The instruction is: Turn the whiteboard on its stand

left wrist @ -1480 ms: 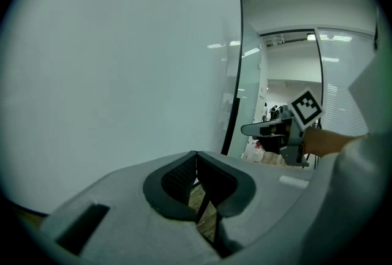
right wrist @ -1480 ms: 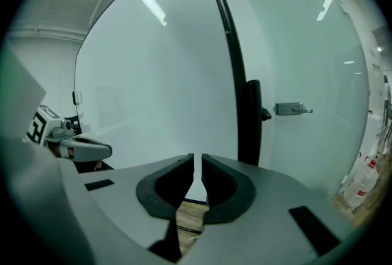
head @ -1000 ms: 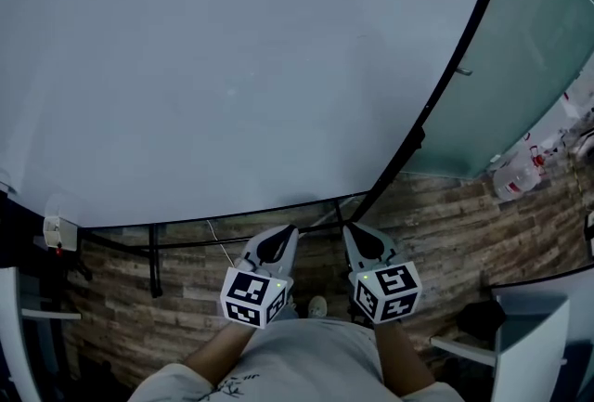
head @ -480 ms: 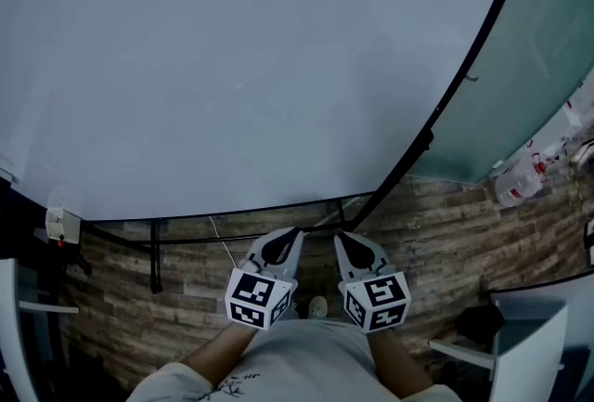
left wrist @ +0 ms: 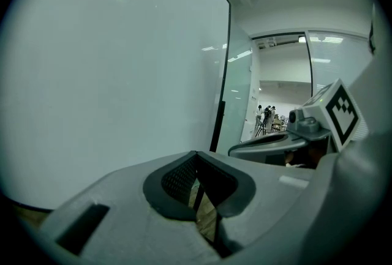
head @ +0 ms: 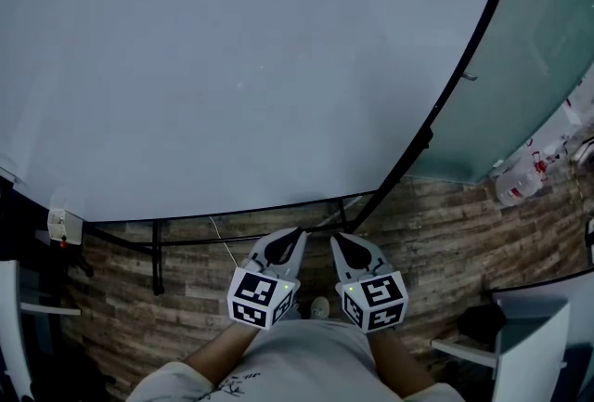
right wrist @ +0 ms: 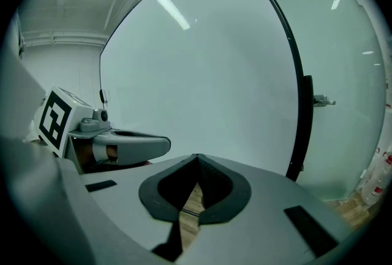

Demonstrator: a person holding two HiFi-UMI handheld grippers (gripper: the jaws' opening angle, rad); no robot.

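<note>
Whiteboard blank; wood-plank floor; glass wall.

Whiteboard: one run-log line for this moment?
whiteboard: not gripped | left tongs: shut, empty | right tongs: shut, empty | both side by side below lower edge

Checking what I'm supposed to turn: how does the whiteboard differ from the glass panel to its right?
The whiteboard is pale grey-white with a thin black frame; the glass panel is frosted green. The whiteboard stands nearer, on a dark stand, overlapping the glass panel behind it, which carries a small metal fitting. Both are large, flat and upright.
</note>
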